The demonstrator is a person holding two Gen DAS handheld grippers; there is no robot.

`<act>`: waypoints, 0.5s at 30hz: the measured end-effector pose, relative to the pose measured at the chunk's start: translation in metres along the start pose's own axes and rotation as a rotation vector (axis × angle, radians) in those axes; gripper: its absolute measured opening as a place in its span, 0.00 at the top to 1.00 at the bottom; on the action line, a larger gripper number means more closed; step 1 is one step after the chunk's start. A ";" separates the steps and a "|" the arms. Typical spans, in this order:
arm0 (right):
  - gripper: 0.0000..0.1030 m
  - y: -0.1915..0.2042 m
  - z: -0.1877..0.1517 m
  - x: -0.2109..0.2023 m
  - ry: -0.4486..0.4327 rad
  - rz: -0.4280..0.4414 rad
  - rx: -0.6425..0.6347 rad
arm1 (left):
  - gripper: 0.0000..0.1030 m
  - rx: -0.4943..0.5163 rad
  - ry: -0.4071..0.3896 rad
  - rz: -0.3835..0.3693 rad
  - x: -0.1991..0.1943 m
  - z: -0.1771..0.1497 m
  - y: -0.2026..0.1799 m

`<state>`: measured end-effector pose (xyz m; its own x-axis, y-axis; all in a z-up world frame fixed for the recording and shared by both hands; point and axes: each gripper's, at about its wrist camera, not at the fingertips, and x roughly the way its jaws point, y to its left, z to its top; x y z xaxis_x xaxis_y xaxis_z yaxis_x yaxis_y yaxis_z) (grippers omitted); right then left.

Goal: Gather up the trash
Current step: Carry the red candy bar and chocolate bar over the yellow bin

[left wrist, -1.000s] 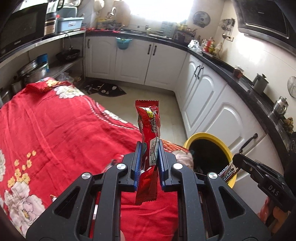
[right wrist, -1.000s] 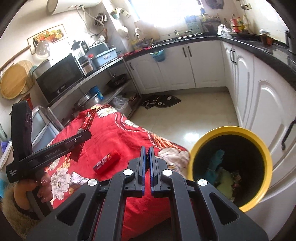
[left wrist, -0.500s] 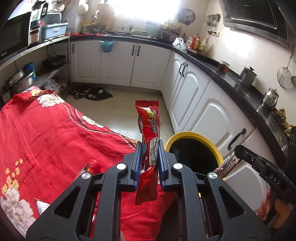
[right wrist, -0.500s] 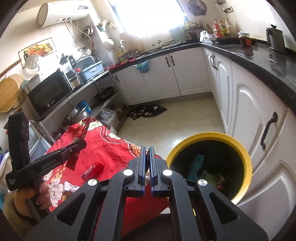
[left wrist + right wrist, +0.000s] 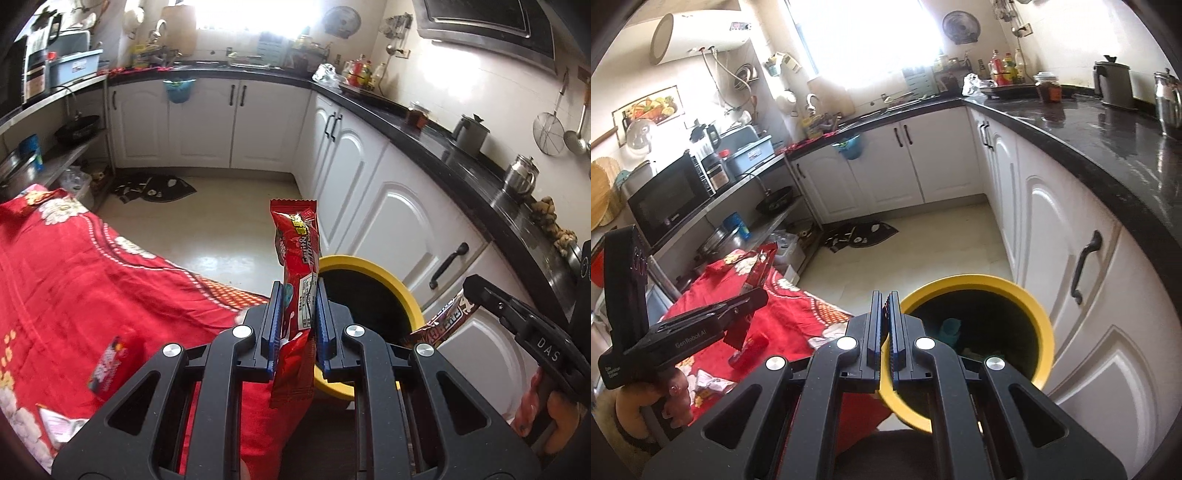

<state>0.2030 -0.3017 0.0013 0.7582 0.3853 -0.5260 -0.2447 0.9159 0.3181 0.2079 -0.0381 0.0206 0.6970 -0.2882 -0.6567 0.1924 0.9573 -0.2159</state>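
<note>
My left gripper (image 5: 294, 306) is shut on a tall red snack wrapper (image 5: 297, 254) that stands upright, just left of the yellow-rimmed trash bin (image 5: 373, 267). My right gripper (image 5: 885, 325) is shut on a brown snack bar wrapper (image 5: 443, 321), which shows only in the left wrist view, near the bin's right rim. In the right wrist view the bin (image 5: 1015, 291) lies just right of the fingertips, with rubbish inside. The left gripper (image 5: 753, 299) shows there holding the red wrapper (image 5: 759, 271).
A table with a red floral cloth (image 5: 74, 280) holds a red packet (image 5: 109, 365) and a white wrapper (image 5: 61, 424). White cabinets (image 5: 402, 229) under a black counter (image 5: 1108, 147) stand behind the bin. A tiled floor (image 5: 214, 221) lies beyond.
Both grippers have moved right, off the table and toward the bin. The bin now sits closer and more central in both views. Both stay shut on their wrappers.
</note>
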 end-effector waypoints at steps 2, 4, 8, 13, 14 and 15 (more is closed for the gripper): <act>0.96 -0.007 -0.001 -0.002 -0.004 -0.014 0.004 | 0.89 0.009 0.013 -0.013 0.008 0.000 -0.007; 0.96 -0.014 0.000 -0.003 -0.006 -0.030 0.011 | 0.89 0.017 0.023 -0.027 0.016 0.000 -0.014; 0.96 -0.025 0.000 -0.004 -0.012 -0.059 0.022 | 0.89 0.033 0.036 -0.047 0.027 0.000 -0.028; 0.96 -0.036 0.002 -0.007 -0.026 -0.093 0.024 | 0.89 0.059 0.050 -0.069 0.038 0.000 -0.043; 0.96 -0.037 0.003 -0.008 -0.028 -0.098 0.024 | 0.89 0.065 0.052 -0.074 0.040 -0.001 -0.045; 0.96 -0.039 0.002 -0.008 -0.030 -0.105 0.025 | 0.89 0.070 0.056 -0.079 0.043 -0.001 -0.047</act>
<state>0.2081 -0.3410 -0.0050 0.7966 0.2833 -0.5340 -0.1479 0.9479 0.2822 0.2278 -0.0957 0.0021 0.6386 -0.3619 -0.6791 0.2947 0.9302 -0.2186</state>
